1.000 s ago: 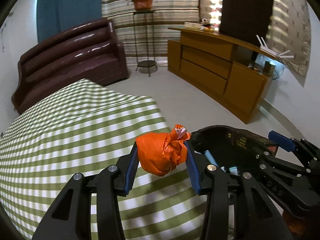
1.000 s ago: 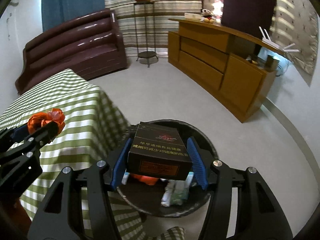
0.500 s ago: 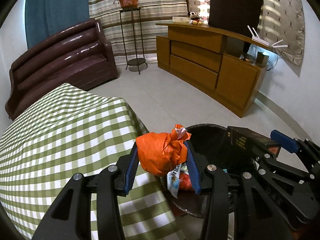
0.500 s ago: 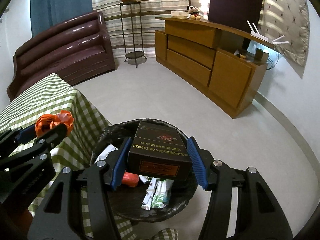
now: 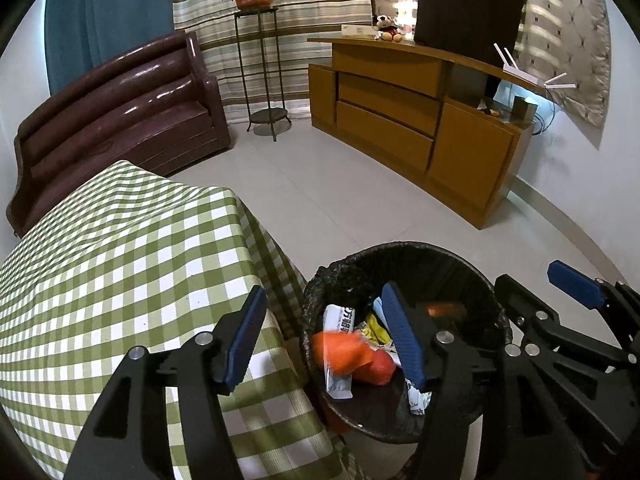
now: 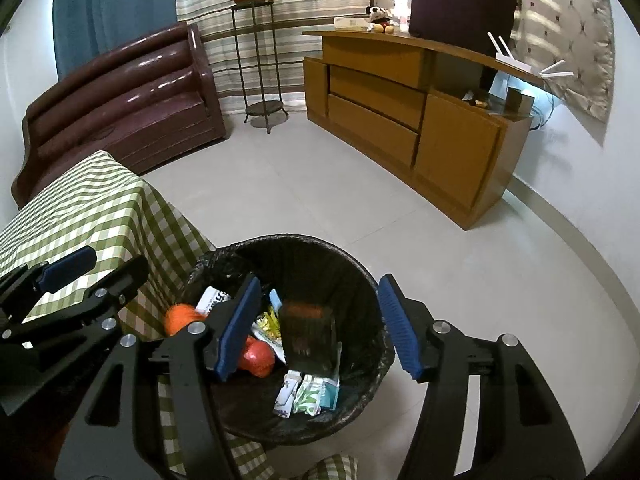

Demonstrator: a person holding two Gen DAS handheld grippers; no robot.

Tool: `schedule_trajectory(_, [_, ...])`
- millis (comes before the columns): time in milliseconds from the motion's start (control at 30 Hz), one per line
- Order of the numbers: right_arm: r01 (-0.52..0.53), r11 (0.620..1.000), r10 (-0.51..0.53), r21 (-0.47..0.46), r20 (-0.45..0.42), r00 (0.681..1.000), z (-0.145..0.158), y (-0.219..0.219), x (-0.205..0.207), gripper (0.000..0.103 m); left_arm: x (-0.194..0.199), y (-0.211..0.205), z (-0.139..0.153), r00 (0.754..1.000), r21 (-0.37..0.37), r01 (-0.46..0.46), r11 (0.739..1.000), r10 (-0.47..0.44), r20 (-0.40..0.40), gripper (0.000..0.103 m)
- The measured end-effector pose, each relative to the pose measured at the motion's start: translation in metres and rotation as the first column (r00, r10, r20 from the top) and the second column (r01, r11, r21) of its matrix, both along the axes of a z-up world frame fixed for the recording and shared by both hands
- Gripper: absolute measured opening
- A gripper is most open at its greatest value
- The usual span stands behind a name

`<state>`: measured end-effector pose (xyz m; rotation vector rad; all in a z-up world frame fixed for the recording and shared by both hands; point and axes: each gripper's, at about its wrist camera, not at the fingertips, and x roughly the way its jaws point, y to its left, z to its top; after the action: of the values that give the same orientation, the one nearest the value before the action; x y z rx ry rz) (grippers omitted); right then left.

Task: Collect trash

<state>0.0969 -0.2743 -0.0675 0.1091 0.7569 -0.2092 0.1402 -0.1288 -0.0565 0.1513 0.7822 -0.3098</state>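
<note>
Over the bin, nearest the cameras: left gripper (image 5: 324, 340) with its jaws opening and nothing between them; the gap sits over the table edge and the rim of the bin.
Right gripper (image 6: 318, 322): jaws also opening, empty, held directly above the bin mouth.
Trash bin (image 6: 360, 280): black, lined with a black bag, standing on the floor just beside the table corner.
Orange bag (image 5: 340, 350): a crumpled orange wad, blurred in the left view, lying in the bin among wrappers.
Dark box (image 6: 308, 338): a dark carton, blurred, standing tilted inside the bin, on top of the other litter.
Step in hand: the drop; both pieces look released into the bin, so this pair of items seems done.
Table (image 5: 120, 264): green checked cloth, no litter showing on the part in view.
Next move: probably lifting both grippers clear of the rim and swinging back to the table to look for remaining trash; jaws should be spread before any new approach.
Farther off: brown sofa (image 5: 120, 120), wooden cabinet (image 5: 400, 120).
</note>
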Motion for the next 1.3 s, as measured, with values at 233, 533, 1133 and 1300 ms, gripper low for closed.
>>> schedule_trajectory(233, [0.015, 1.0, -0.015, -0.006, 0.011, 1.0, 0.003, -0.001, -0.008, 0.06, -0.005, 0.004, 0.006, 1.0, -0.014, -0.006, 1.0, 0.006, 0.011, 0.063])
schedule_trajectory(533, [0.028, 0.999, -0.027, -0.018, 0.049, 0.998, 0.02, 0.005, -0.028, 0.063, -0.026, 0.021, 0.021, 0.999, -0.043, -0.031, 0.999, 0.032, 0.038, 0.068])
schedule_trajectory(1133, [0.021, 0.997, -0.013, -0.068, 0.119, 0.993, 0.048, 0.027, -0.072, 0.065, -0.075, 0.057, 0.043, 0.989, -0.073, -0.112, 0.991, 0.119, 0.091, 0.073])
schedule_trajectory(1300, [0.026, 0.997, -0.015, -0.076, 0.138, 0.99, 0.052, 0.032, -0.082, 0.065, -0.084, 0.064, 0.045, 0.987, -0.073, -0.119, 0.99, 0.126, 0.103, 0.073])
